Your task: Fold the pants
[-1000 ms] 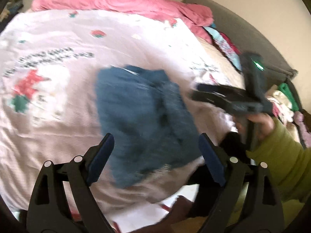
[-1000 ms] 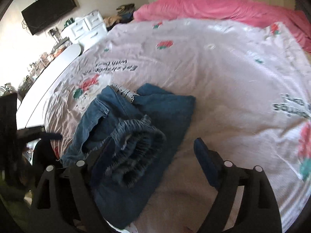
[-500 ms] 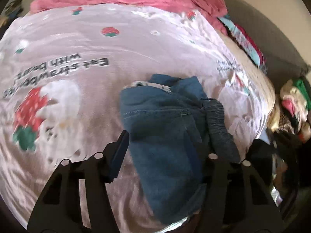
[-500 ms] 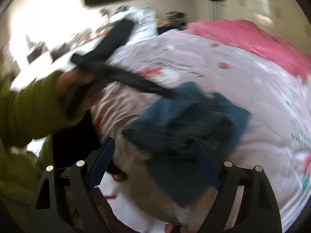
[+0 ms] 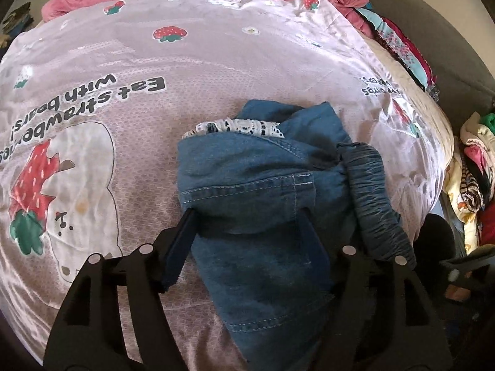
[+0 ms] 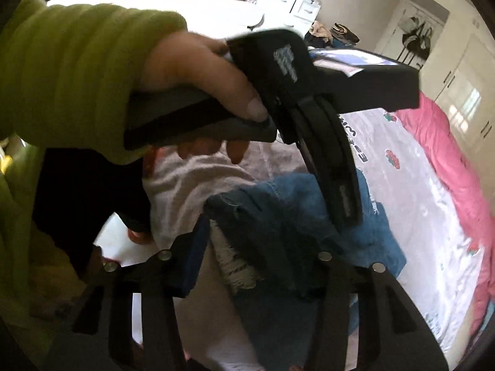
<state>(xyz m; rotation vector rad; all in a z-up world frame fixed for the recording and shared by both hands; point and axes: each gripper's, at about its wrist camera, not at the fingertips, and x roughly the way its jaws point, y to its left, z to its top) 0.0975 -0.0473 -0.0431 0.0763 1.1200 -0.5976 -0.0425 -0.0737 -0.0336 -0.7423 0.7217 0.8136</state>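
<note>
Right wrist view: hand [image 6: 198,71] apparently hides pants [image 6: 278,216].

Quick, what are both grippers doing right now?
Left gripper: open, straddling the folded blue denim pants, not clamped.
Right gripper: open over the pants' dark waistband, holding nothing.

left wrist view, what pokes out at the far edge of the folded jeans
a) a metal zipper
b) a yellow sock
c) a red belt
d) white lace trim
d, a strip of white lace trim shows along the far edge of the blue jeans, lying on the strawberry-print bedsheet.
</note>
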